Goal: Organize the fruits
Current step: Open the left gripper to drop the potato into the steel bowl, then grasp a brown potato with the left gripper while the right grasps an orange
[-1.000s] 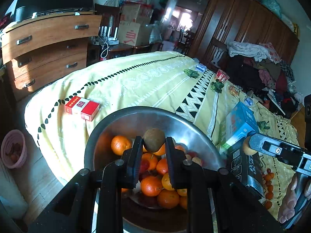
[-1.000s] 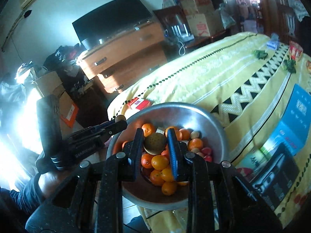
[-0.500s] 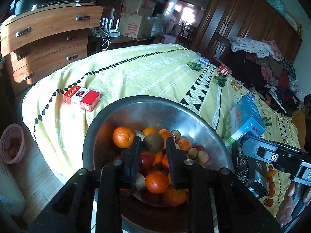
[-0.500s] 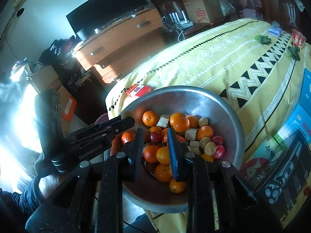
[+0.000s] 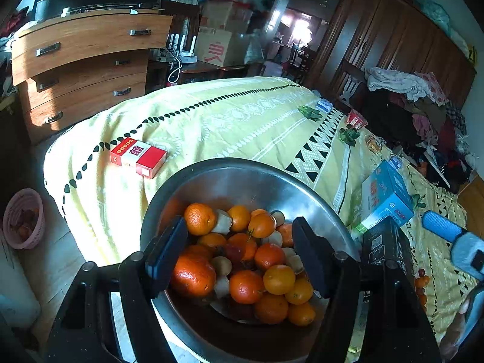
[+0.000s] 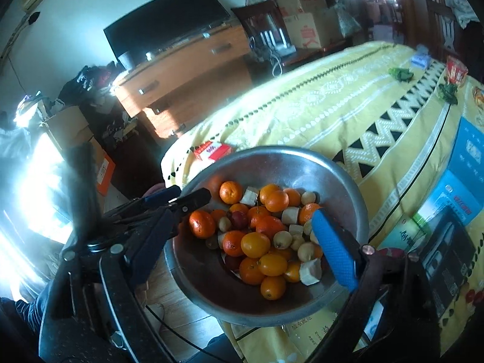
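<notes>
A steel bowl (image 5: pixel 242 175) at the near edge of the bed holds several oranges (image 5: pixel 199 218), small pale and red fruits and white chunks. It also shows in the right wrist view (image 6: pixel 302 157), with the oranges (image 6: pixel 255 244) piled in it. My left gripper (image 5: pixel 239 251) is open and empty, its jaws wide apart just above the fruit. My right gripper (image 6: pixel 251 236) is open and empty over the bowl too. The left gripper (image 6: pixel 178 196) shows at the bowl's left rim in the right wrist view. One blue right fingertip (image 5: pixel 441 227) shows at the right.
The bowl sits on a yellow bedspread (image 5: pixel 242 121). A red box (image 5: pixel 137 157) lies left of the bowl; a blue box (image 5: pixel 387 193) and a black box (image 5: pixel 387 248) lie to its right. A wooden dresser (image 5: pixel 84 60) stands behind. A pink basket (image 5: pixel 22 217) sits on the floor.
Both grippers have opened wide. The brown kiwi that each held between its jaws a second ago is gone from the jaws. The views have moved closer over the bowl.
</notes>
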Action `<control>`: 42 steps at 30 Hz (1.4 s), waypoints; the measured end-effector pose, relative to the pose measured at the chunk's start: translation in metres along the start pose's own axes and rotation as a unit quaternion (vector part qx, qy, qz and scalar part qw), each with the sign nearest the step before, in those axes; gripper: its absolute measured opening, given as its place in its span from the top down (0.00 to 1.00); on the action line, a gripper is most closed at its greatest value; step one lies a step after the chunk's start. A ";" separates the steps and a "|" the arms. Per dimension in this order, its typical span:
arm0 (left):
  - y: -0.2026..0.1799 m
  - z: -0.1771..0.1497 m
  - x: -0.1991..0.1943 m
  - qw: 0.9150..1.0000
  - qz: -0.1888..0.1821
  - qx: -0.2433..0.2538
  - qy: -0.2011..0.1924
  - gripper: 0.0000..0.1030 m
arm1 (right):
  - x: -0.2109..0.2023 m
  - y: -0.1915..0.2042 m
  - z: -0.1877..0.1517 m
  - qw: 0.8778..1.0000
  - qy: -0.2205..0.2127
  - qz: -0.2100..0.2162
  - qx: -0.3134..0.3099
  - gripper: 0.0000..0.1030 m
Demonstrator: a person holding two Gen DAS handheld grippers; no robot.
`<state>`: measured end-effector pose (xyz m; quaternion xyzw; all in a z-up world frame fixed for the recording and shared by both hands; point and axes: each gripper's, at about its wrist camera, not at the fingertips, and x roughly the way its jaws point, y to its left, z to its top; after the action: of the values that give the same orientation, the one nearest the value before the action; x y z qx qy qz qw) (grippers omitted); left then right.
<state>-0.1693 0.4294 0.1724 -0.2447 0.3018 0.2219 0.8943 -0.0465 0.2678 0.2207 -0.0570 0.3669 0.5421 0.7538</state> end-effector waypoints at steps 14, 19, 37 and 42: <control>-0.156 0.003 -0.084 0.979 -0.119 0.125 -0.109 0.26 | -0.181 -0.013 -0.121 0.961 -0.168 -0.219 -0.012 0.00; -0.278 -0.047 -0.086 0.942 -0.229 0.234 -0.071 0.26 | -0.203 -0.088 -0.185 0.947 -0.121 -0.277 0.109 0.00; -0.436 -0.197 0.171 0.915 -0.174 0.326 0.159 0.60 | -0.244 -0.226 -0.293 0.915 -0.079 -0.255 0.303 0.05; -0.428 -0.199 0.202 0.922 -0.143 0.318 0.165 0.60 | -0.244 -0.245 -0.302 0.912 -0.087 -0.245 0.317 0.05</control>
<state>0.1235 0.0312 0.0327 -0.0210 0.4614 -0.0599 0.8849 -0.0187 -0.1668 0.0757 0.1442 0.4272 0.1986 0.8702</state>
